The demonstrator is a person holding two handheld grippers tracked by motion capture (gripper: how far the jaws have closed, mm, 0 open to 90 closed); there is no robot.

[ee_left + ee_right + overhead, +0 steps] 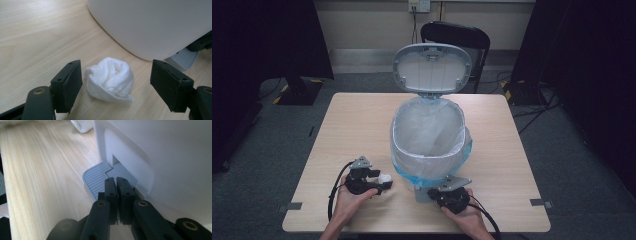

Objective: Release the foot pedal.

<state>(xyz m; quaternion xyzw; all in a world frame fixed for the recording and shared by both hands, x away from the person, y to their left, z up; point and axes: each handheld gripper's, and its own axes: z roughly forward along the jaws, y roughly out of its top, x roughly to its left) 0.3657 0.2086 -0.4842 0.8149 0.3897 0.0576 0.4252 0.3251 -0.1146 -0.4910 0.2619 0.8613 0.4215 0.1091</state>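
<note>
Pale wood table (347, 125) under me, grey carpet around it, a black chair (457, 35) pushed in at the far side; on the table stands a white pedal bin (428, 150) with a clear liner (427, 127) folded over its rim and its lid (432, 67) tipped up and back. That lid is up because my right gripper (451, 196) rests on the grey ribbed pedal (96, 178) at the foot of the bin, its jaws pressed flat together with nothing between them; in the right gripper view they lie on the pedal's inner end, close against the bin wall.

My left gripper (116, 86) is low on the table to the left of the bin, jaws spread wide; between them lies a crumpled white tissue (110, 78), resting on the wood just beside the bin's curved base. The left pad is near the tissue's edge; the right pad stands well apart from it; neither presses on it, so it is not yet picked up.

As I judge it, the step in hand is the grasp: the bin is held open and the tissue is lined up but loose. The next move calls for closing the left jaws gently on the wad, low enough to catch its bulk rather than a stray fold; then lifting it clear of the rim and over the liner's mouth, all while my right keeps its weight on the pedal, since easing off there would likely let the lid drop.
</note>
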